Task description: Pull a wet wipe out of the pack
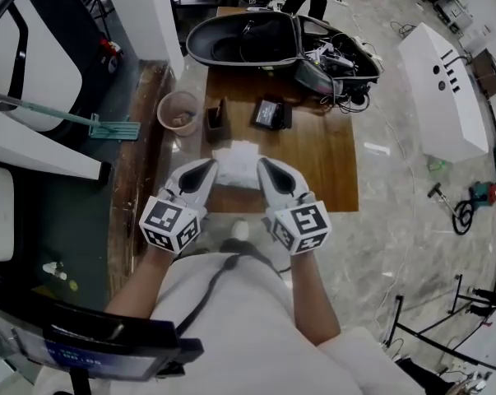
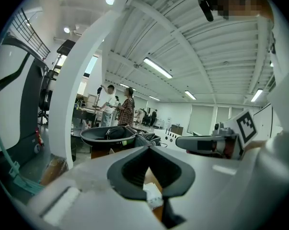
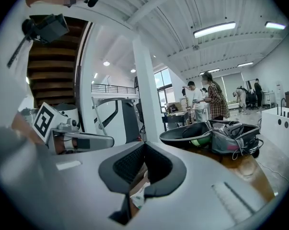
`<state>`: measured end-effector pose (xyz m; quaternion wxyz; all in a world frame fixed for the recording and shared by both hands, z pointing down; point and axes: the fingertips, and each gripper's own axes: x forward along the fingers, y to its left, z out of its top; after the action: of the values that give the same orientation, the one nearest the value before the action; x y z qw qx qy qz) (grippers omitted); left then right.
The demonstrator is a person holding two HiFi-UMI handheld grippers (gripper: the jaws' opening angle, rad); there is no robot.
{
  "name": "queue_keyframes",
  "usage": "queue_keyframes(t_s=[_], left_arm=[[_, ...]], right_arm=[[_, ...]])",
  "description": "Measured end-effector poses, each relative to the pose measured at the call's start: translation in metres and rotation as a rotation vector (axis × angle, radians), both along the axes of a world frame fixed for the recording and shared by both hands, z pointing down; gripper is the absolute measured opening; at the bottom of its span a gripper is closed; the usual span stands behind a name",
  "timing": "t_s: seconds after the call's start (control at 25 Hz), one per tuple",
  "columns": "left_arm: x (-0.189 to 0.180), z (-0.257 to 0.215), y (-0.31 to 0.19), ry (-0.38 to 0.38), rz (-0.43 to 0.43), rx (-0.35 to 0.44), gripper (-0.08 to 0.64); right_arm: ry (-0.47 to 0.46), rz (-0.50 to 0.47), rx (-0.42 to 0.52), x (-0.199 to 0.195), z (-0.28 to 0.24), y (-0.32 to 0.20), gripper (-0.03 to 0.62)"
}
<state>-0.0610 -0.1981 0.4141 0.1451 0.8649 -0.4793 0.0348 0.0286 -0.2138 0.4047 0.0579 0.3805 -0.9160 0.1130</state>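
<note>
The left claw [image 1: 214,165] is pressed together, its tips meeting with nothing between them in the left gripper view [image 2: 147,148]; the right claw [image 1: 261,163] is pressed together in the same way, its tips also bare [image 3: 144,145]; each rear marker cube, left [image 1: 171,224] and right [image 1: 301,228], sits close to the person's body.

The two claws are held side by side, tips pointing away from the person; the wet wipe pack [image 1: 235,164] lies white and flat on the tabletop [image 1: 322,167] just between them, near the front edge; whether either claw touches it cannot be told; a piece of the pack shows through the opening behind the tips in the left gripper view [image 2: 153,195] and in the right gripper view [image 3: 137,196].

Further back on the wooden tabletop stand a small dark holder [image 1: 217,118] and a black device [image 1: 271,113], well apart from the pack; a round brownish bowl [image 1: 178,112] sits at the left edge; at the far end lies an open black case [image 1: 248,39] with tangled cables [image 1: 342,64] spilling to its right; a white cabinet [image 1: 445,89] stands on the floor to the right; people [image 2: 118,107] stand in the distance behind the case.
</note>
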Motion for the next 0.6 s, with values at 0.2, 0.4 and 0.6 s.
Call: queue_keyframes(t_s=[0.2,0.4,0.6], left_arm=[[0.004,0.011,-0.015,-0.018,-0.050,-0.010,0.003],[0.001,0.029,-0.020,-0.033,-0.089,-0.048,0.005],[-0.008,0.050,-0.021,-0.052,-0.104,-0.097,0.005]], right_arm=[[0.018,-0.070,-0.012,0.000,0.015,-0.015,0.009],[0.056,-0.108,-0.057,0.003,0.044,-0.023,0.009],[0.093,-0.118,-0.110,0.001,0.074,-0.032,0.009]])
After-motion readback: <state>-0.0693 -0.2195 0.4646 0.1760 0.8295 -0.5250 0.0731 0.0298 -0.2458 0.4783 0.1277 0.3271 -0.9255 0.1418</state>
